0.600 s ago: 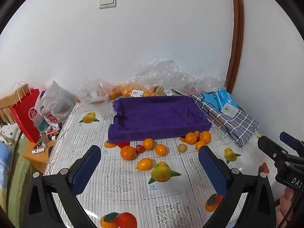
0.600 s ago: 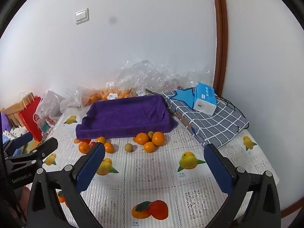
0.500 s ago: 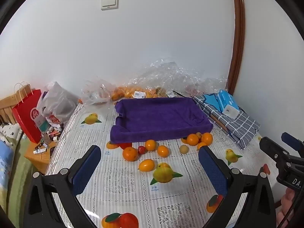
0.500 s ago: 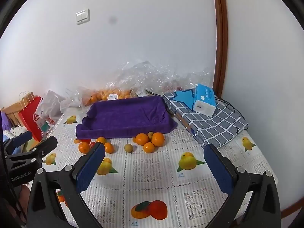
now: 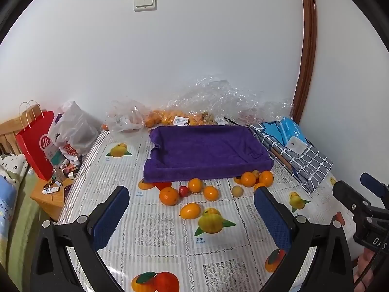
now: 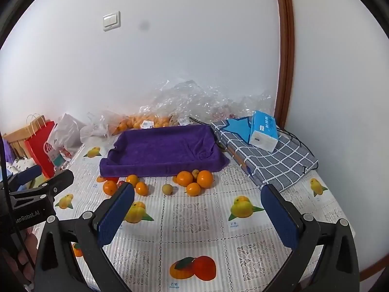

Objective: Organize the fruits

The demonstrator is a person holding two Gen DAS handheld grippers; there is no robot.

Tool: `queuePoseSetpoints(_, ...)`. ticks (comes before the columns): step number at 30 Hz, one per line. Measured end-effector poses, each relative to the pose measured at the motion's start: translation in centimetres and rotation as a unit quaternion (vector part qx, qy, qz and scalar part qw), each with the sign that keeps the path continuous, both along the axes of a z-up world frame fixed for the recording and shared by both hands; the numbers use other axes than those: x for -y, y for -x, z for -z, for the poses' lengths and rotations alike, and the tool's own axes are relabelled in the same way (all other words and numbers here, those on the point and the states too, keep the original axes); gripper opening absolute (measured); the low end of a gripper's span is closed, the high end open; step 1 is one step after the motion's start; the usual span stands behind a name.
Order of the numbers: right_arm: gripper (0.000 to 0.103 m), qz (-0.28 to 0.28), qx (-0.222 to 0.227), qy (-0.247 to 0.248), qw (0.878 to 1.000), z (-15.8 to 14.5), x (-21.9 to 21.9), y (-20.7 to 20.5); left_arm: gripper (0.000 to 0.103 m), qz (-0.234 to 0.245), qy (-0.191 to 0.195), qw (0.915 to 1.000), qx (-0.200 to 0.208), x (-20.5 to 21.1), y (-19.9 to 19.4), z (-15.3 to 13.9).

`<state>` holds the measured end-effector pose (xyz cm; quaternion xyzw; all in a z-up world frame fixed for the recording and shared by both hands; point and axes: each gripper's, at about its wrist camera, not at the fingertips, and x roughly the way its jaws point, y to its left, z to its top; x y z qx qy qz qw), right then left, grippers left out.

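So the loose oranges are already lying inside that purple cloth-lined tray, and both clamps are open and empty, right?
Not quite. The loose oranges lie on the fruit-print tablecloth in front of the purple cloth-lined tray, which holds nothing, as the left wrist view shows. The left gripper and right gripper are indeed open and empty.

White wall point(image 5: 218, 48), light switch point(image 5: 145, 2), brown wooden trim point(image 5: 306, 48), fruit-print tablecloth point(image 5: 155, 231)

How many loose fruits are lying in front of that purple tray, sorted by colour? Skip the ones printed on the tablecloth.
Orange fruits: 7
Tan fruits: 2
Red fruit: 1
Total: 10
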<state>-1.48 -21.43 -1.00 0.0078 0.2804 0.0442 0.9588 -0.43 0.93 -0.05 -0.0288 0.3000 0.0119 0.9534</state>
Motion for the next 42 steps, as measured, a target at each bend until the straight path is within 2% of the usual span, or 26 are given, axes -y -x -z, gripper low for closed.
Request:
queuePoseSetpoints(9, 0.103, -0.004, -0.004, 0.002, 1.0, 0.17, -0.39, -0.1, 0.103, -0.002, 0.006, 0.9999, -0.011, -0.16, -0.51, -0.18)
queuePoseSetpoints(42, 0.103, -0.001, -0.005, -0.01, 1.0, 0.54, 0.07, 0.1, 0.103, -0.006, 0.007, 0.9999, -0.011, -0.49, 0.18, 0.08)
